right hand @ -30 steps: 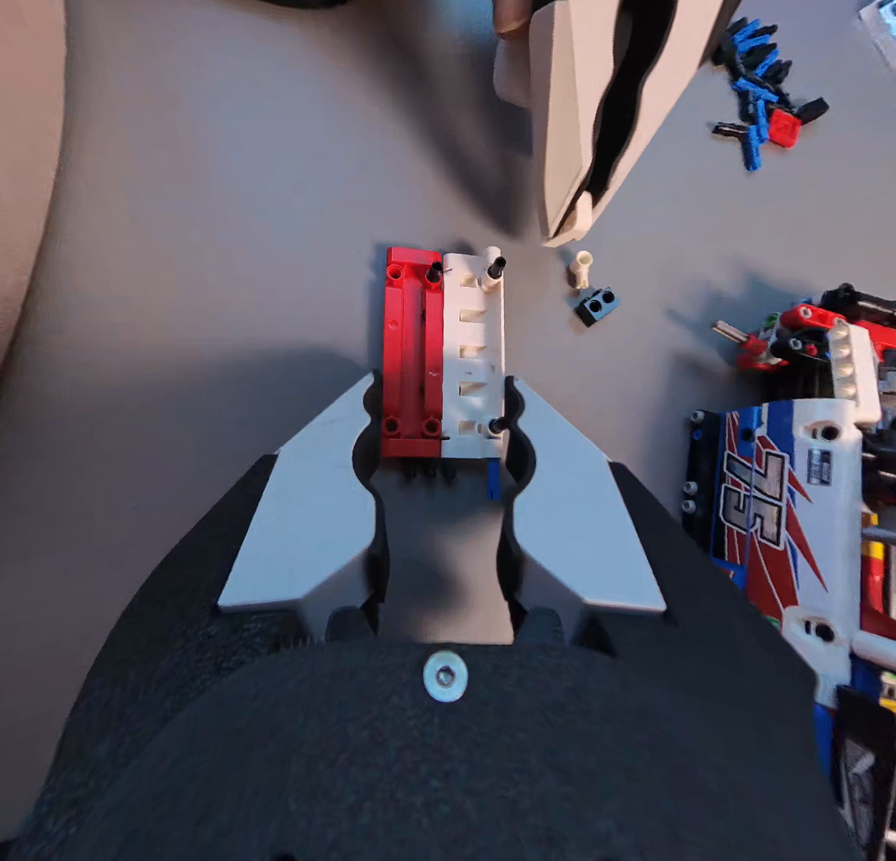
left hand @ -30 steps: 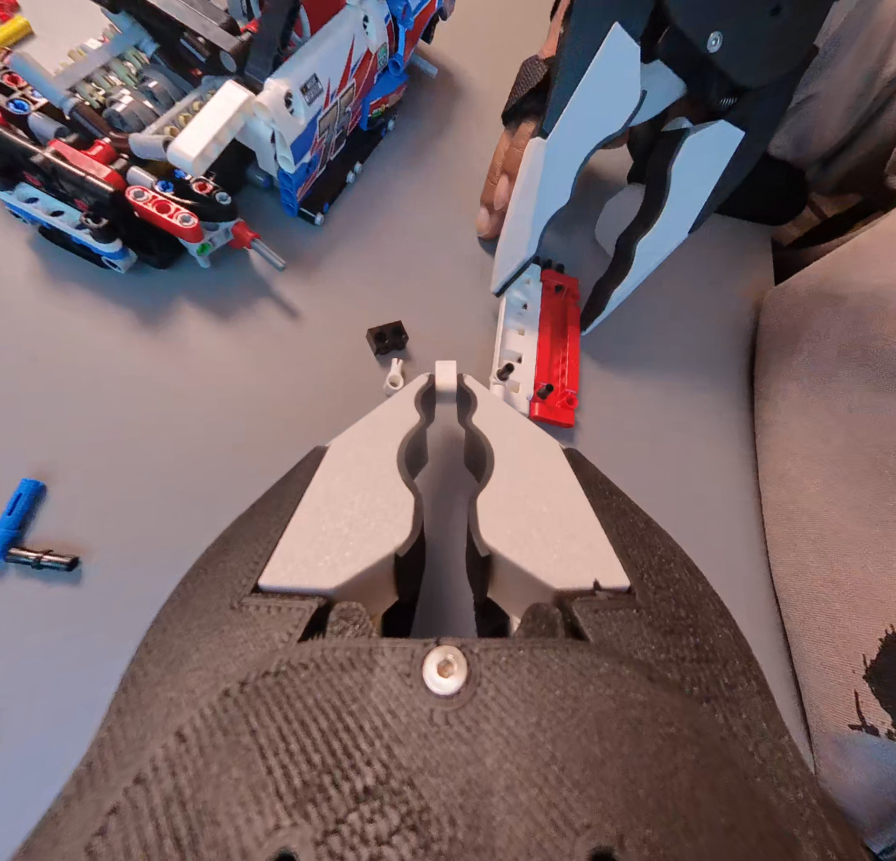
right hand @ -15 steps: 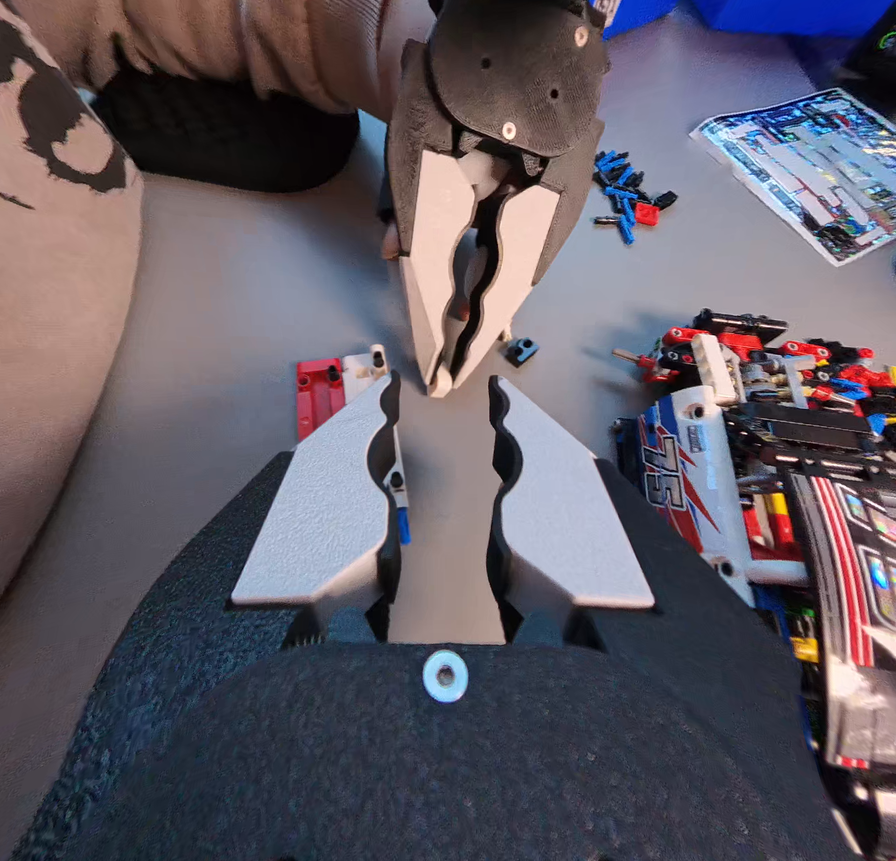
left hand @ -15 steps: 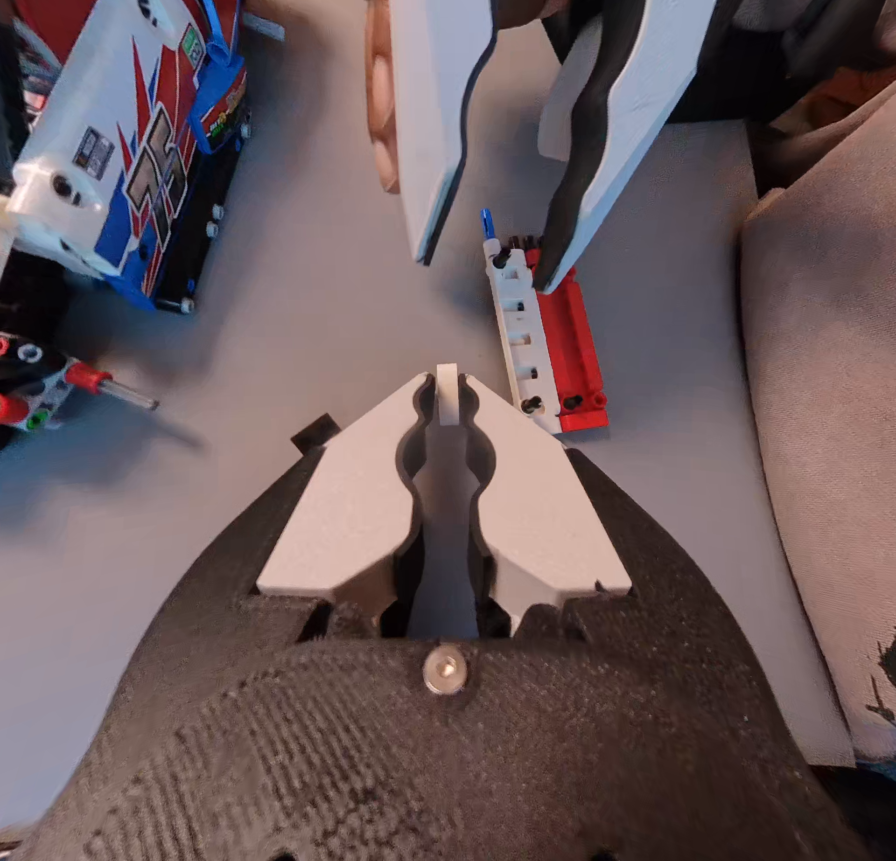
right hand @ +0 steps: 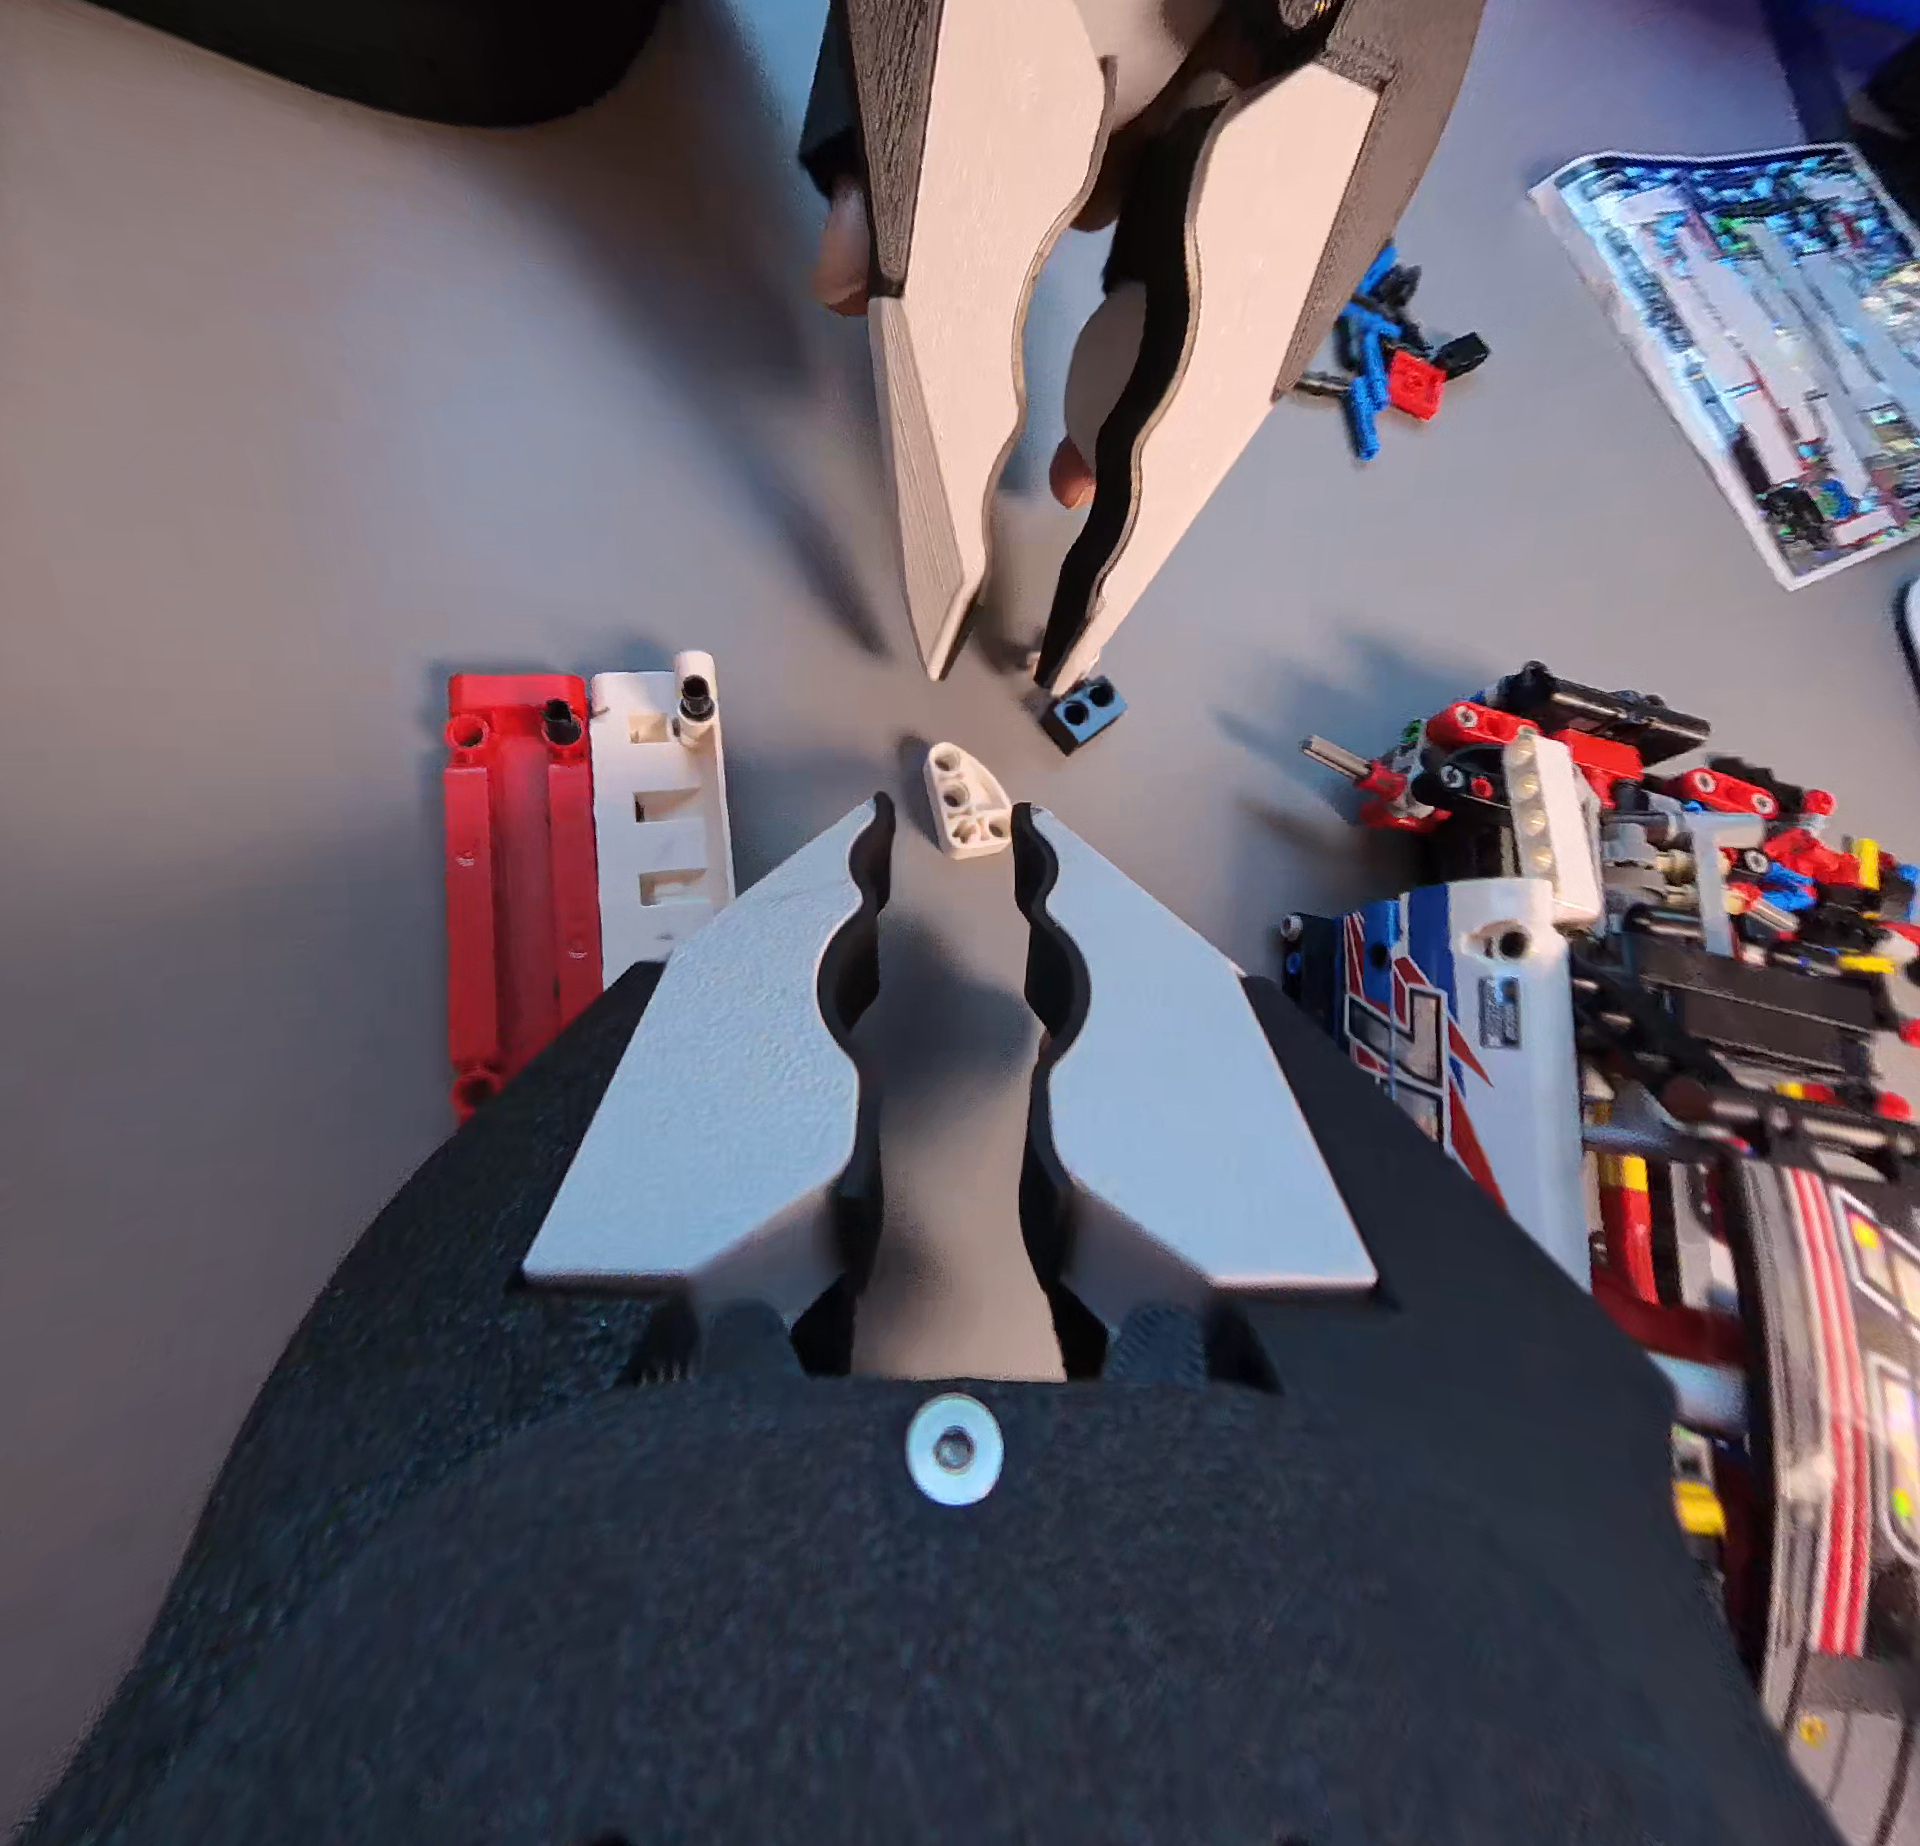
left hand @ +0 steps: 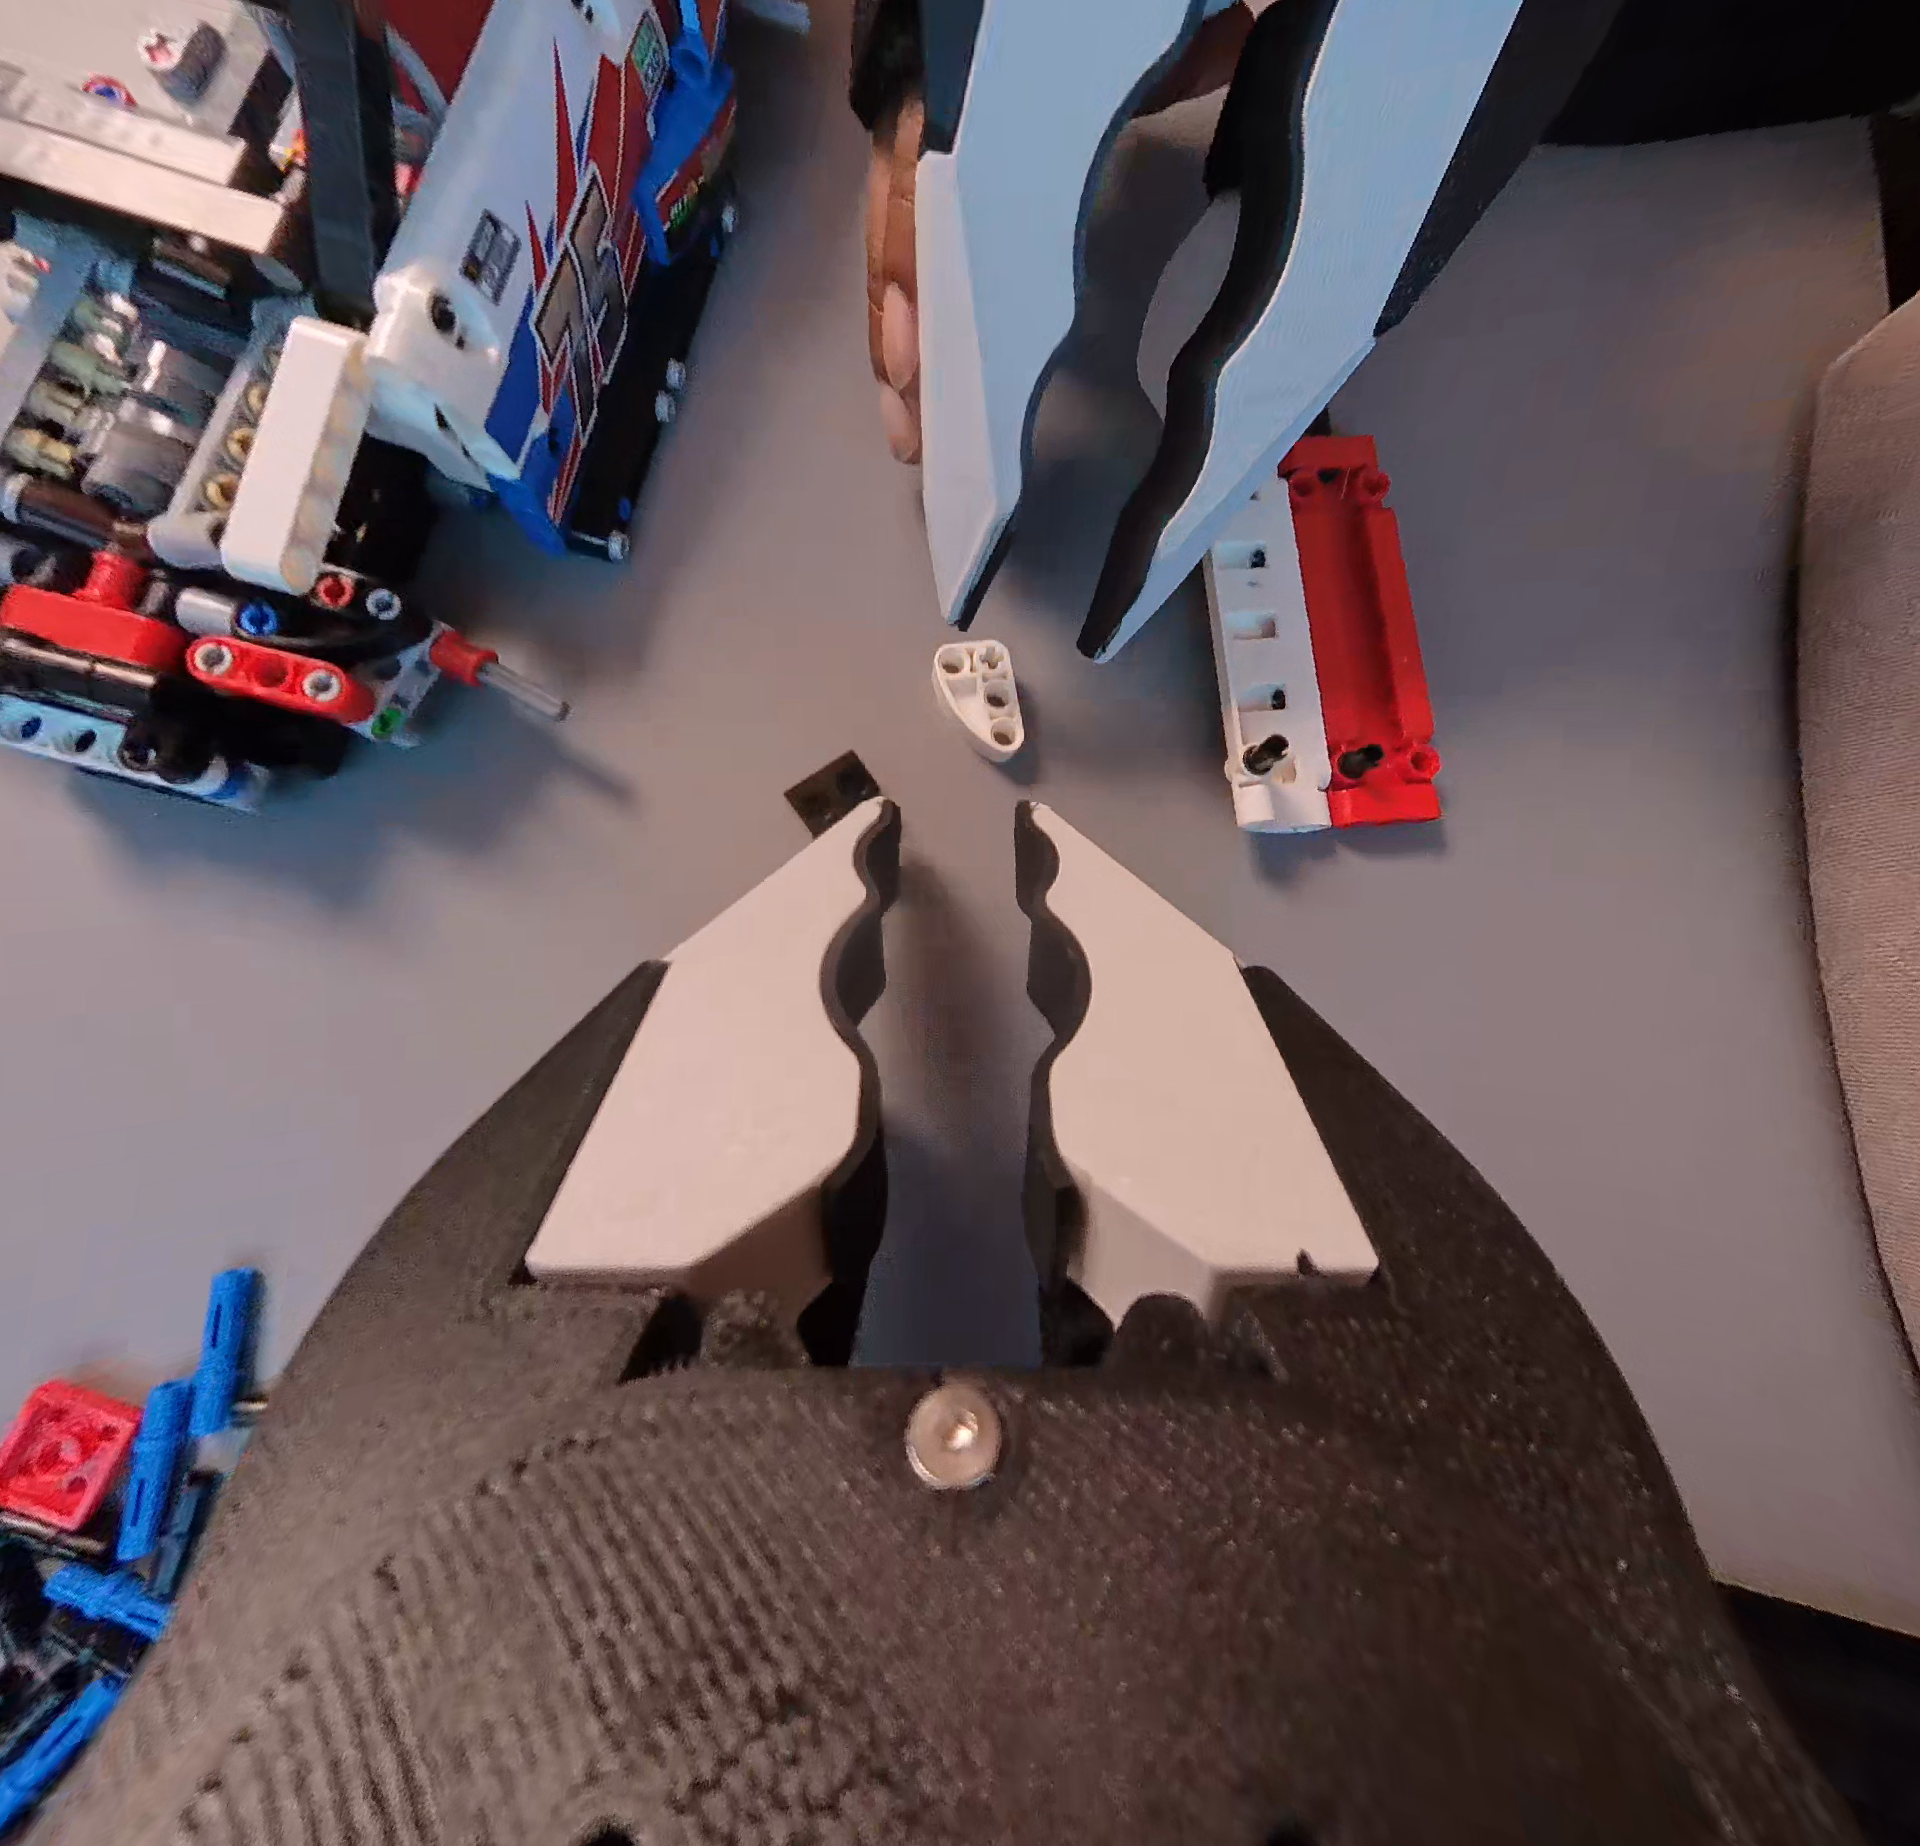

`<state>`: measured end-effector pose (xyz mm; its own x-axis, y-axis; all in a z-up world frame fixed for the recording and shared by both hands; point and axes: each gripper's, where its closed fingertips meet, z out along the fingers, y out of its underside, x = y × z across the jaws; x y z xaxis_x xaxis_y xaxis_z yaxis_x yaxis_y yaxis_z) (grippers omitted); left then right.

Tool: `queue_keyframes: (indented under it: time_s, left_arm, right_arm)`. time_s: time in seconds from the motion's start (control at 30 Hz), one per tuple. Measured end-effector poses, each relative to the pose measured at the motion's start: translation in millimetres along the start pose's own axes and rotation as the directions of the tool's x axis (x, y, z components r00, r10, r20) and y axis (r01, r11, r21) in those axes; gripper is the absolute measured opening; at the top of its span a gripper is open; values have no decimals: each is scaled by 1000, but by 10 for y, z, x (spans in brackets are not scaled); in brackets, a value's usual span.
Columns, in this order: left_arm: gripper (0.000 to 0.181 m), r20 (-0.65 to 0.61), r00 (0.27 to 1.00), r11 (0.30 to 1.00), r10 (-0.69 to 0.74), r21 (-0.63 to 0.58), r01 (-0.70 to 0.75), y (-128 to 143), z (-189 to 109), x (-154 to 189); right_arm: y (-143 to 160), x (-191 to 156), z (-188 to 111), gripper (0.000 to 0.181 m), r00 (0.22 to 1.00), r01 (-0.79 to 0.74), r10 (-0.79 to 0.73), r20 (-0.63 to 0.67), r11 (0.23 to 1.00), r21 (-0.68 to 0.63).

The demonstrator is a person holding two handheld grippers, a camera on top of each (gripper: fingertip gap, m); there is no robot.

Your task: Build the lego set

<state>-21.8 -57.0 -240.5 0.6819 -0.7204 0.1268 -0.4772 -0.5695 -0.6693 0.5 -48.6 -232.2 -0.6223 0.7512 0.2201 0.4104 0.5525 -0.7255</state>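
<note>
At frame centre, just past my spread, empty right gripper (right hand: 951, 820), lies a small white piece (right hand: 966, 797); my left gripper (left hand: 954, 820) is spread too. Beyond sit the red-and-white panel (right hand: 582, 840) at middle left and the largely assembled truck (right hand: 1621, 965) at right, so I judge loose parts remain unattached.

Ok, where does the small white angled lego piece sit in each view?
Left wrist view: small white piece lies on the table above centre, beyond the open left gripper.
Right wrist view: it lies near centre, just ahead of the open right gripper.
Shared landmark: the red and white panel beside it.
</note>
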Motion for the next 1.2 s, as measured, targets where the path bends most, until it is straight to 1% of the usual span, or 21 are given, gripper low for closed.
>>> queue_keyframes:
  time_s: [0.13,0.27,0.43,0.5,0.63,0.7,0.8,0.9,0.97,1.03,1.1,1.2]
  left_arm:
    - [22,19,999,999,-32,24,32,65,-28,34]
    - [21,35,999,997,-33,70,30,21,-49,27]
    - [19,35,998,989,-59,138,54,-47,-69,-18]
    - [19,56,996,985,-67,166,57,-85,-87,-61]
    - [21,135,988,971,-74,235,40,-164,-168,-197]
    - [22,176,980,958,-95,284,42,-211,-229,-286]
    - [25,226,965,929,-137,367,46,-285,-338,-410]
    - [27,280,946,911,-161,411,34,-308,-443,-518]
    - [30,312,935,909,-168,416,24,-291,-487,-576]
    - [31,342,924,909,-170,416,14,-268,-511,-632]
    - [32,366,915,909,-169,416,2,-252,-520,-674]
    - [32,399,903,902,-160,432,-31,-263,-537,-710]
  right_arm:
    - [70,11,122,33,997,44,-36,71,993,-105]
    - [69,24,157,13,988,97,-80,129,986,-134]
    - [119,20,112,13,971,150,-109,214,972,-183]
    - [131,58,114,13,971,153,-111,210,969,-194]
    - [138,84,112,14,979,122,-90,183,977,-176]
    - [137,100,91,18,984,103,-77,158,981,-164]
    - [-28,158,-35,29,995,17,-13,103,999,-46]
    - [-274,306,-305,31,996,-85,84,11,986,140]
    - [-398,424,-519,32,983,-153,175,-58,948,279]
    - [-447,542,-728,34,952,-198,273,-136,892,407]
    - [-423,602,-905,34,911,-216,359,-202,833,509]
    - [-280,624,-1078,34,853,-210,441,-278,779,590]
